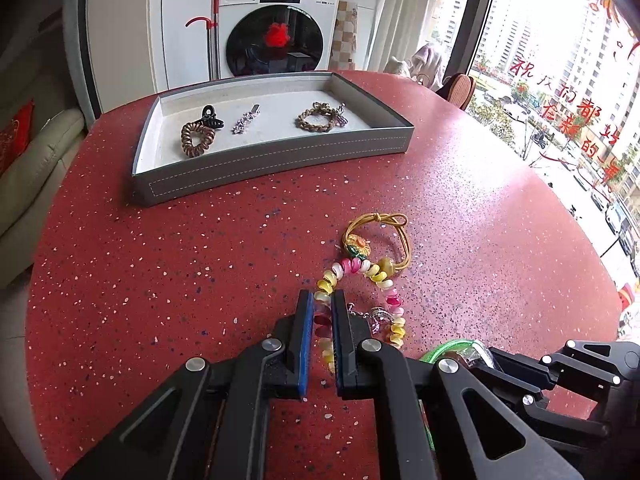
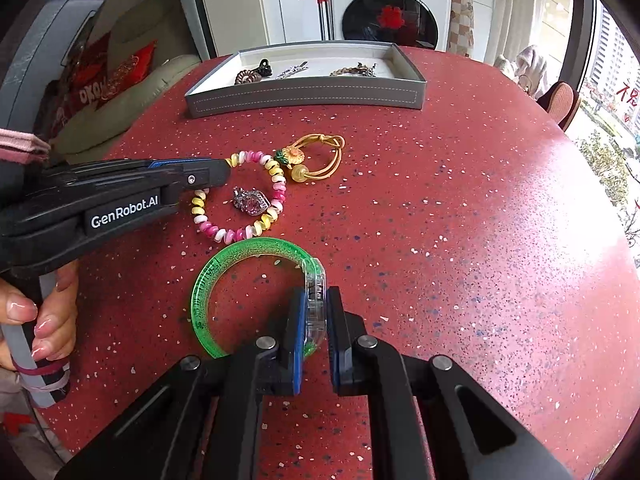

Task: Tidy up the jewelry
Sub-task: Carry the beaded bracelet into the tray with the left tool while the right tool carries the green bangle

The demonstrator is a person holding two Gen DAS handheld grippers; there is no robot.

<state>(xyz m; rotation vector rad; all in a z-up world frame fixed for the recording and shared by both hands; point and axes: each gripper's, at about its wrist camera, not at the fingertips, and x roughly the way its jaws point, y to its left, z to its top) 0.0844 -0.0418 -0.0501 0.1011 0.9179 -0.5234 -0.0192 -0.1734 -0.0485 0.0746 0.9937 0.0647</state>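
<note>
My left gripper (image 1: pixel 322 300) is shut on the pink, yellow and white bead bracelet (image 1: pixel 362 270), which lies on the red table; the bracelet also shows in the right wrist view (image 2: pixel 276 184). My right gripper (image 2: pixel 316 300) is shut on the clear section of the green bangle (image 2: pixel 208 280), which lies flat on the table. A silver and pink brooch (image 2: pixel 250 200) sits inside the bead loop. A yellow cord hair tie with a flower (image 2: pixel 316 156) lies just beyond. The grey tray (image 1: pixel 280 160) stands at the far side.
The tray holds a brown spiral hair tie (image 1: pixel 197 140), a black claw clip (image 1: pixel 211 117), a silver clip (image 1: pixel 246 120) and a braided bracelet (image 1: pixel 320 118). The table's round edge curves at right. A sofa (image 1: pixel 36 160) stands left, a washing machine (image 1: pixel 276 28) behind.
</note>
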